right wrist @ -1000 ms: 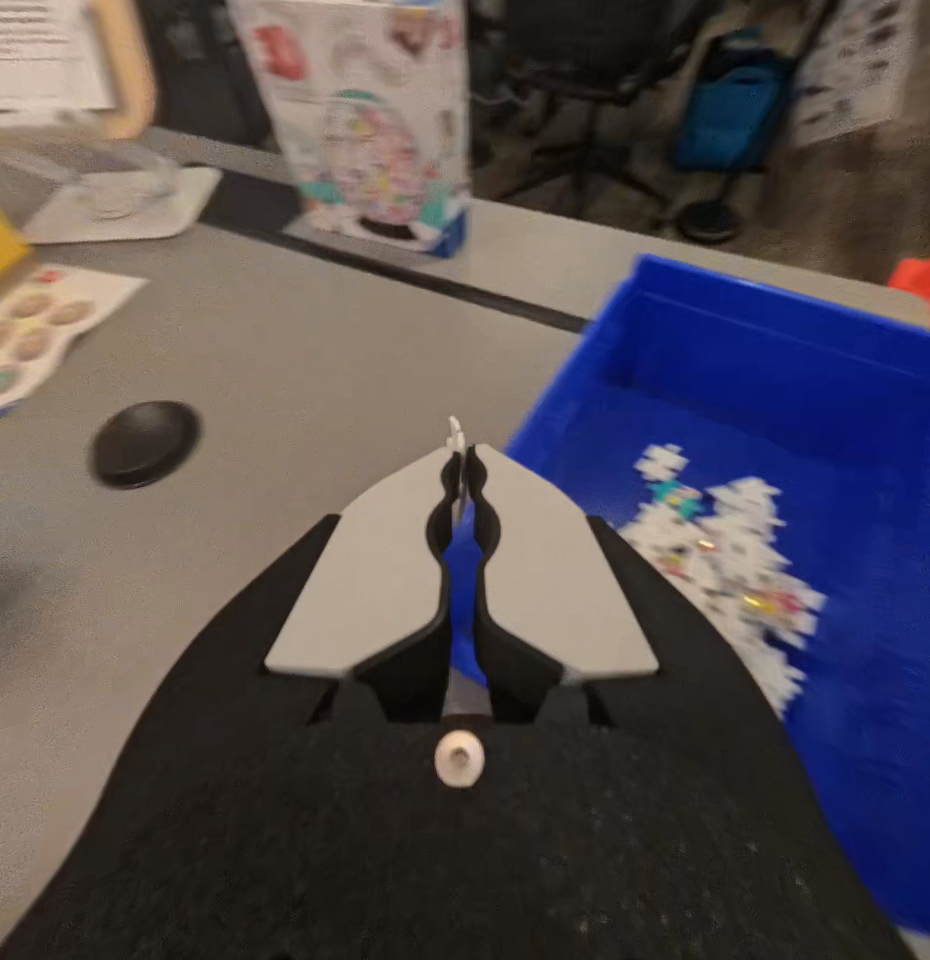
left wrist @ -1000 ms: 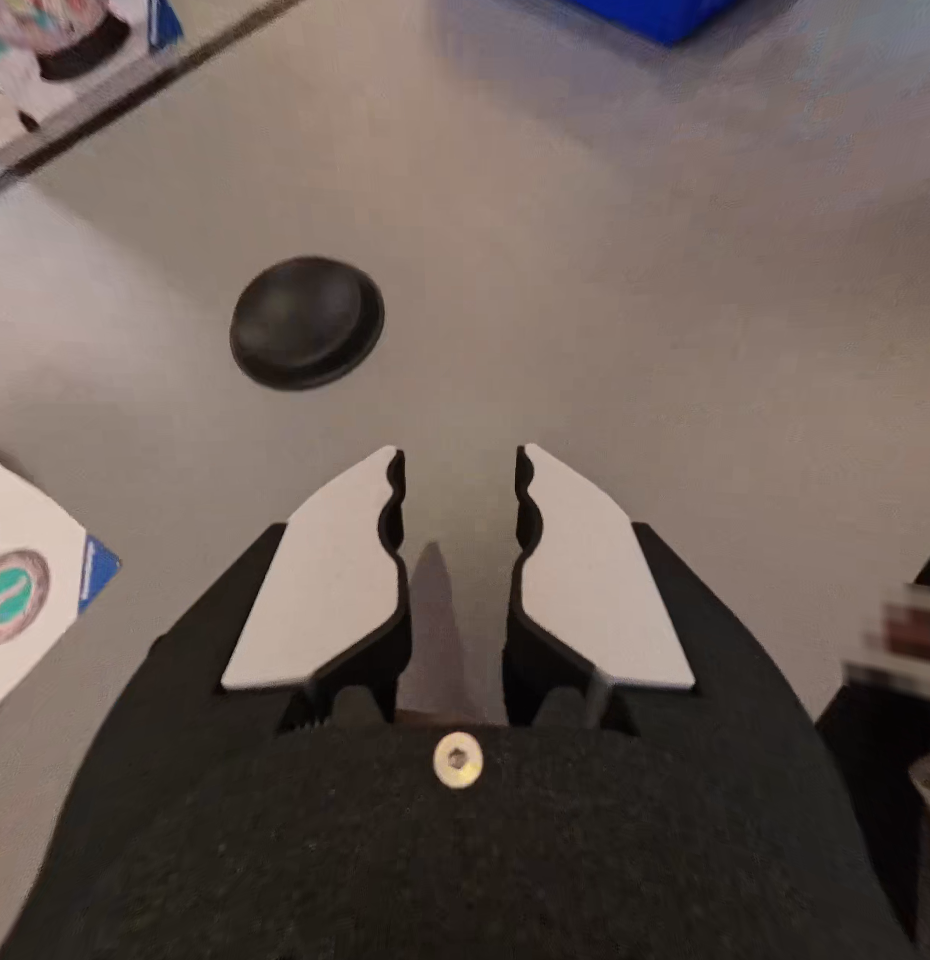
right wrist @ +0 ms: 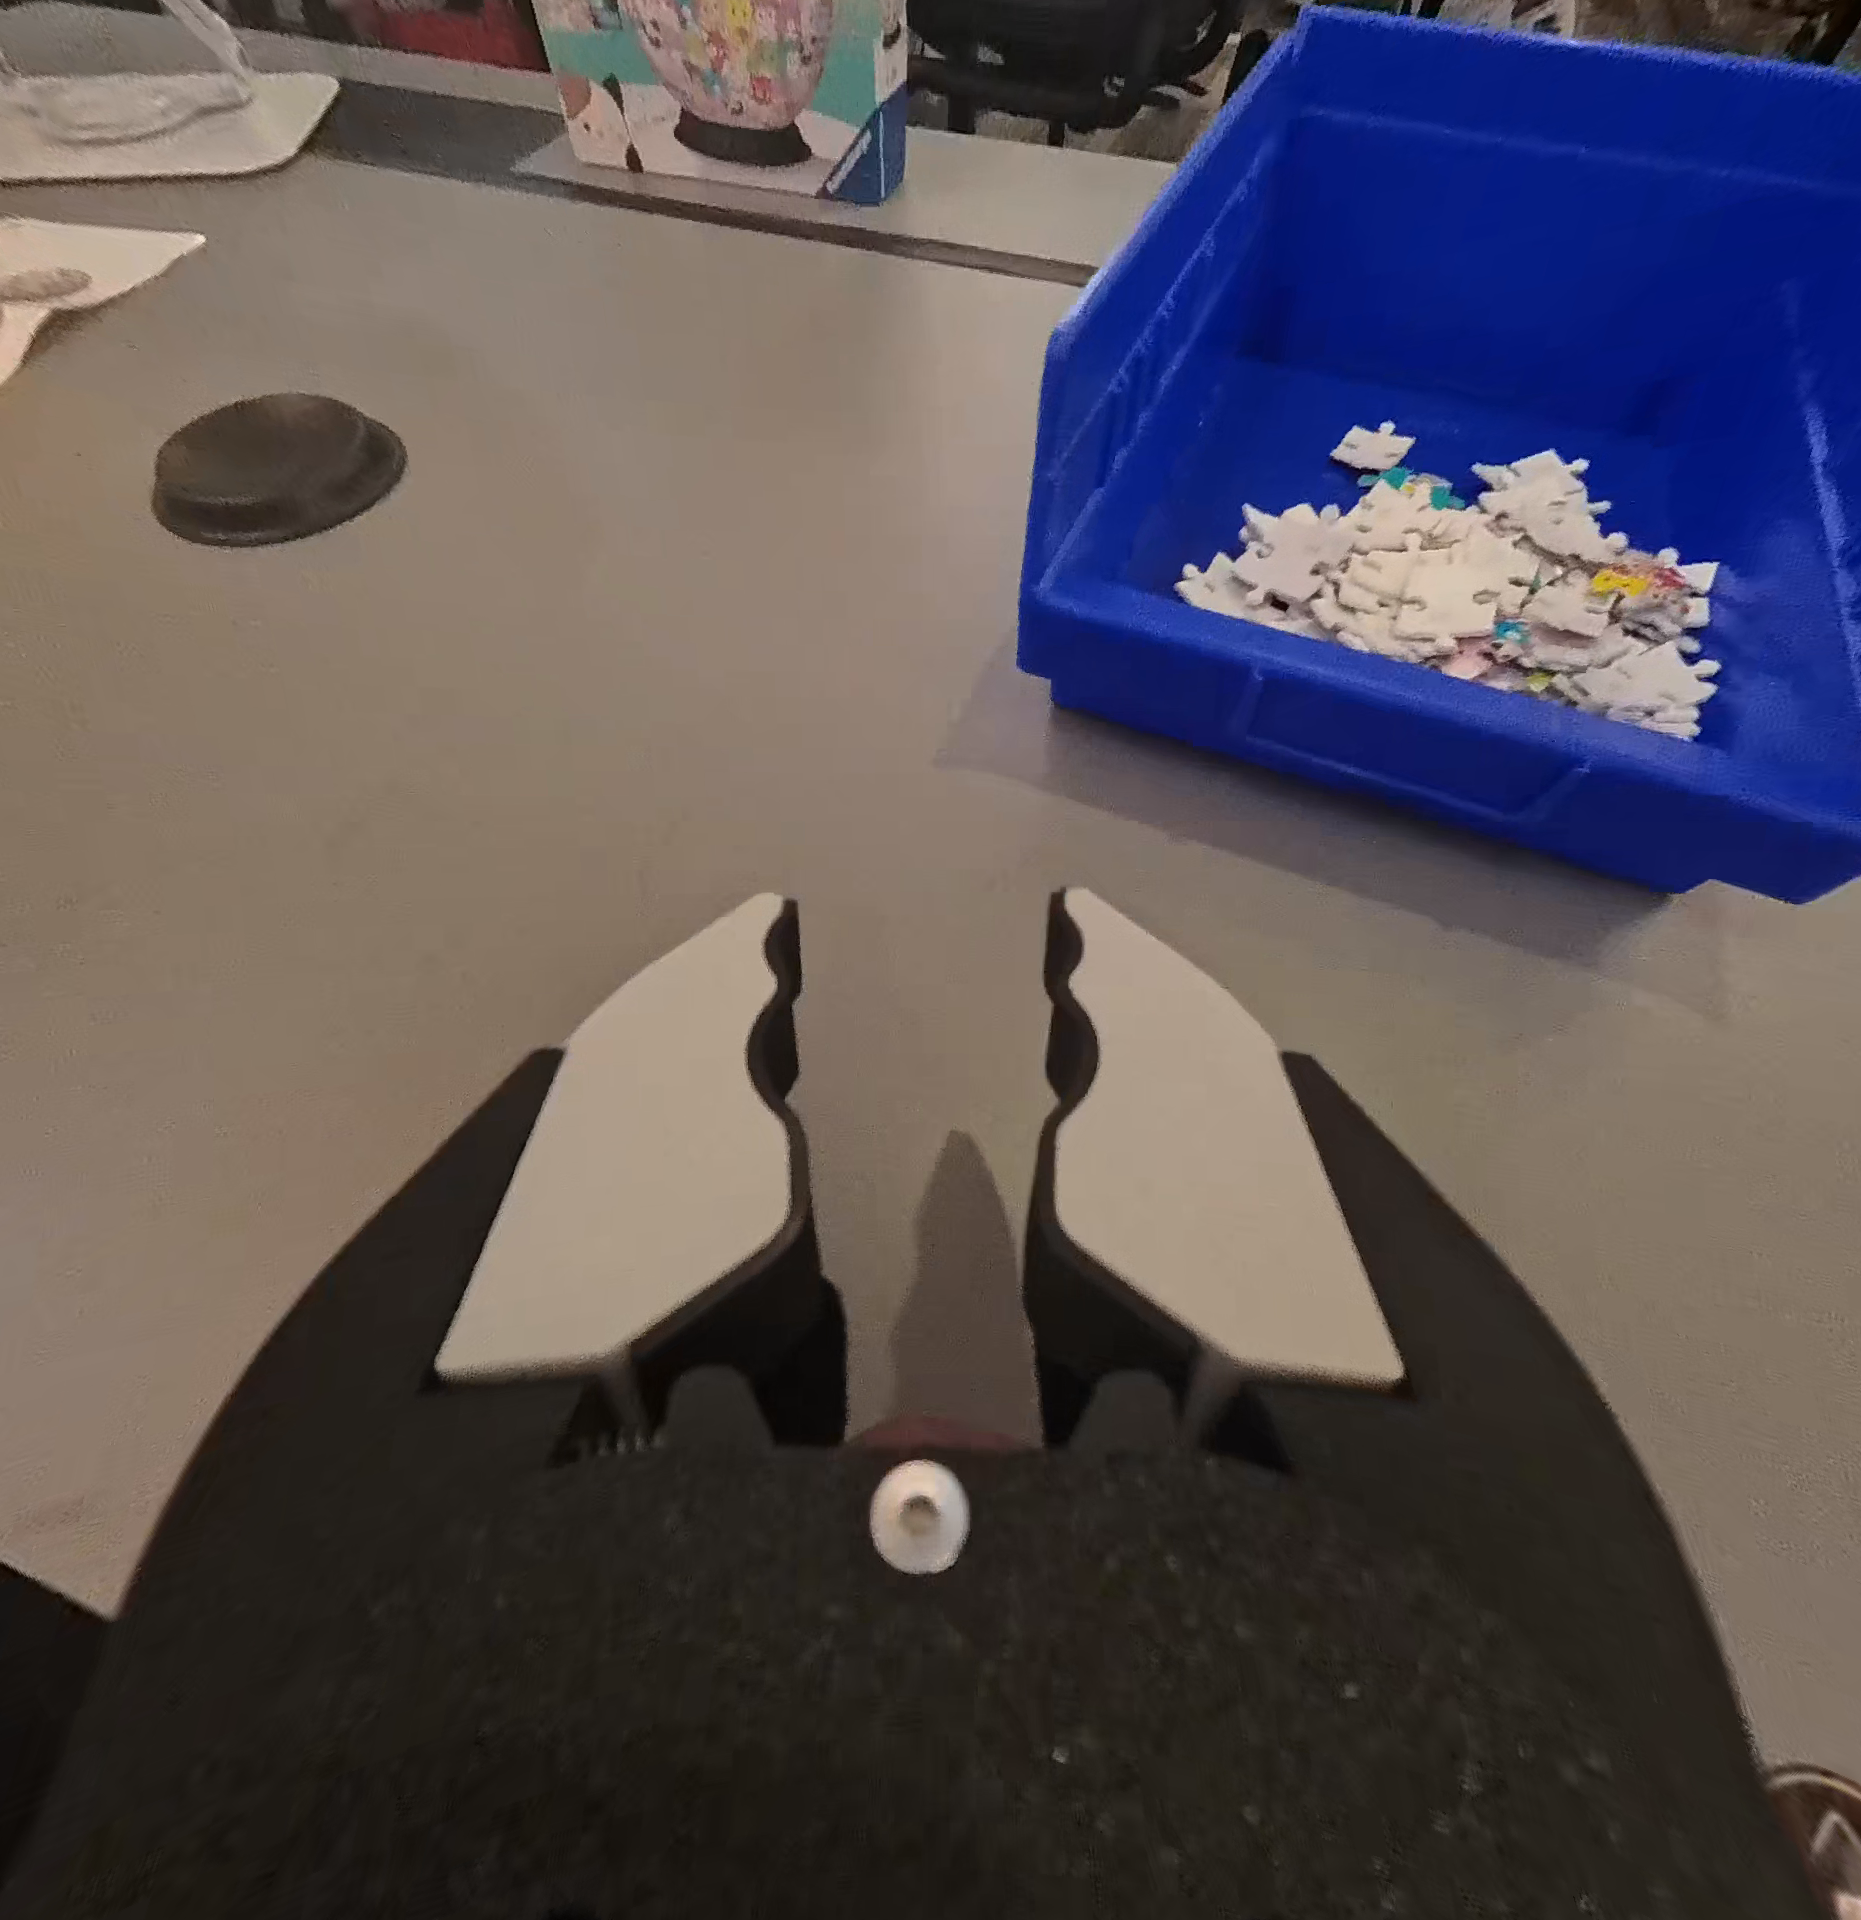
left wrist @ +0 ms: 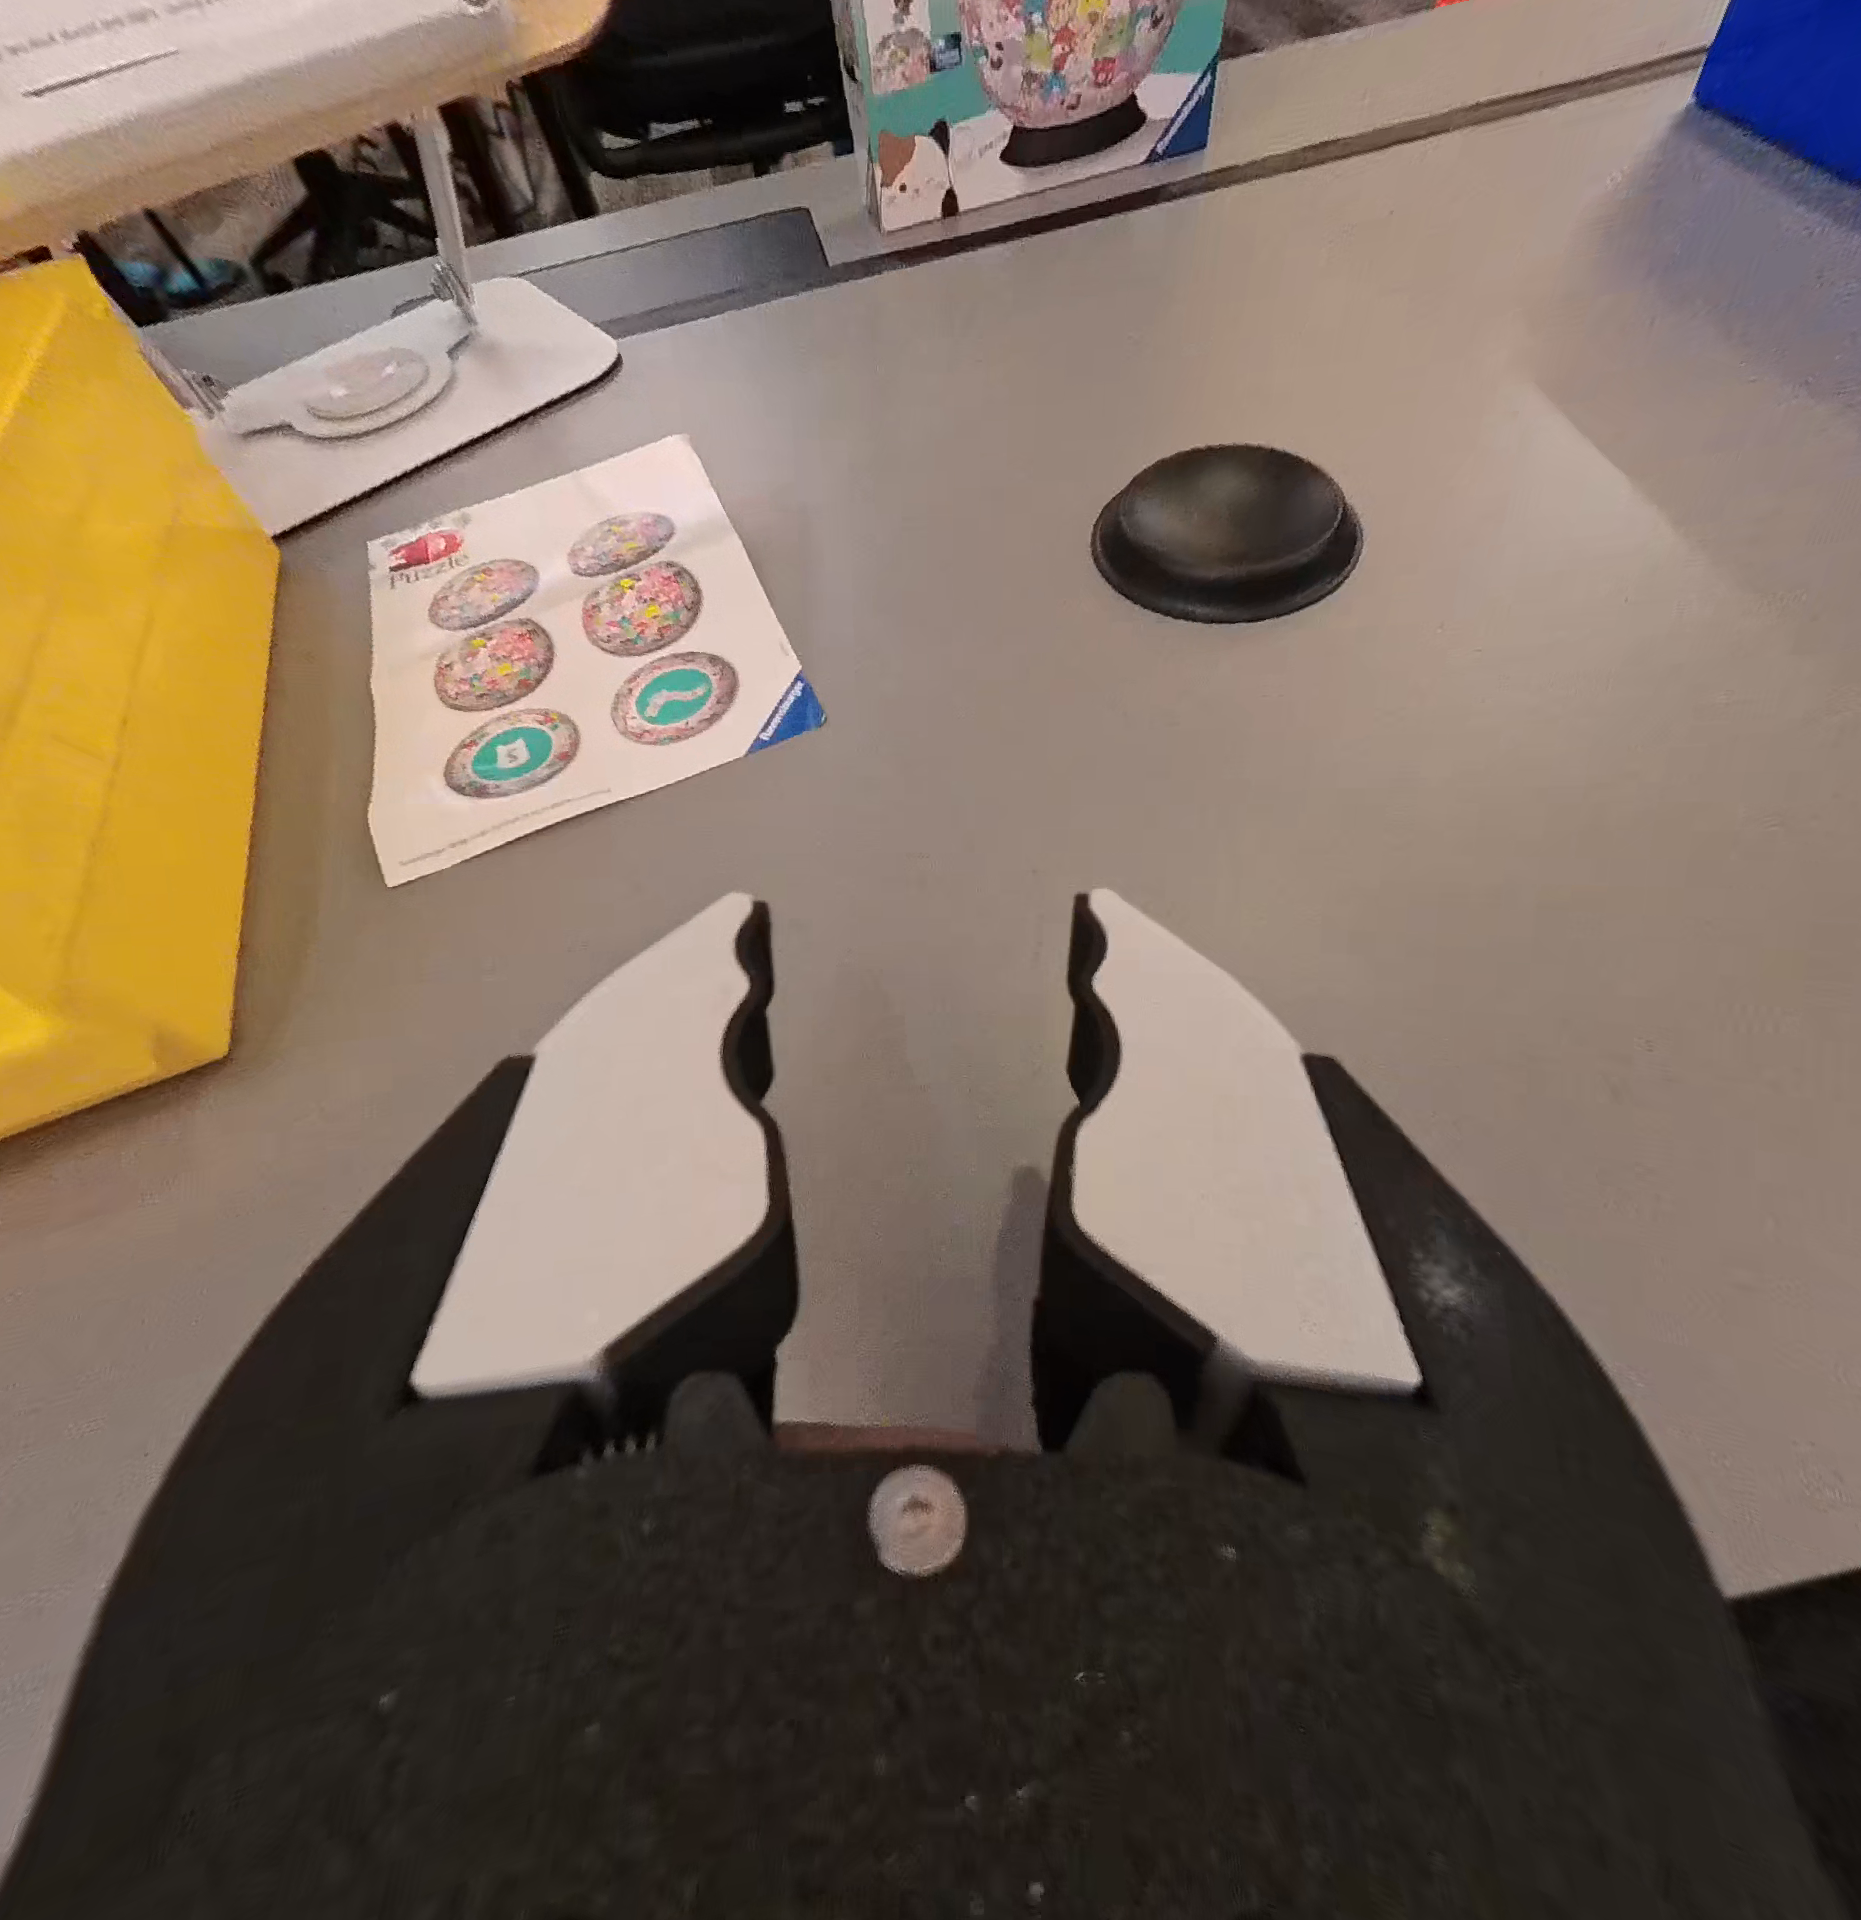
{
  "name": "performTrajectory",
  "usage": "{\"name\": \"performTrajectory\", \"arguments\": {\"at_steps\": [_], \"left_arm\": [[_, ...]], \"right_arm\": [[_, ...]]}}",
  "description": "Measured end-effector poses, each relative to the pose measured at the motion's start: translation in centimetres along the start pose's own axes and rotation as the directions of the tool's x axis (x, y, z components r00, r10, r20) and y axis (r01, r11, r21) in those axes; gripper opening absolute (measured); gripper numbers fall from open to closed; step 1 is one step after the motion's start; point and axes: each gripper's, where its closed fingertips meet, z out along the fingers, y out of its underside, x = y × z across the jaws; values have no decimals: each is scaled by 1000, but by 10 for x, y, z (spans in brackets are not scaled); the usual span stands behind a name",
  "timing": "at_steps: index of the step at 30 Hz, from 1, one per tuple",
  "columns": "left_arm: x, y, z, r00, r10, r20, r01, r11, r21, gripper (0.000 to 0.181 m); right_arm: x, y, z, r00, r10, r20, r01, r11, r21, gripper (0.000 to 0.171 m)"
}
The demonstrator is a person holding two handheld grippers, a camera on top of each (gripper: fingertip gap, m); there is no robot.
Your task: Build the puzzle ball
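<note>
Both the left gripper point(left wrist: 920, 914) and right gripper point(right wrist: 922, 909) hover spread apart, empty, over the grey worktop point(right wrist: 593, 727); puzzle pieces point(right wrist: 1456, 582) lie heaped in the blue bin point(right wrist: 1425, 748) toward its far right corner.

The smooth matt grey table top point(left wrist: 1113, 831) carries a matt black round plastic stand point(left wrist: 1227, 545) and, toward its left edge, a creased printed paper instruction sheet point(left wrist: 583, 655) beside a glossy yellow plastic bin point(left wrist: 95, 675). Near the right edge, a glossy blue moulded plastic bin point(right wrist: 1373, 717) holds white-backed card puzzle pieces point(right wrist: 1445, 582). At the far edge stands a printed cardboard box point(left wrist: 1040, 104).
</note>
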Motion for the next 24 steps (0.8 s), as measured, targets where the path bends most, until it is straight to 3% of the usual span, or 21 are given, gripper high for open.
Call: {"name": "performTrajectory", "arguments": {"at_steps": [4, 12, 24], "left_arm": [[12, 4, 1, 997, -47, -61, 45, 998, -33, 56], [19, 4, 6, 998, 56, -32, -57, 998, -36, 56], [14, 8, 7, 999, 6, -41, -8, 999, -52, 55]], "right_arm": [[5, 4, -8, 999, 42, 11, -42, 999, -1, 43], [6, 5, -13, 984, 159, 76, -161, 987, 13, 40], [-1, 4, -5, 983, 156, 102, -157, 988, 0, 39]]}}
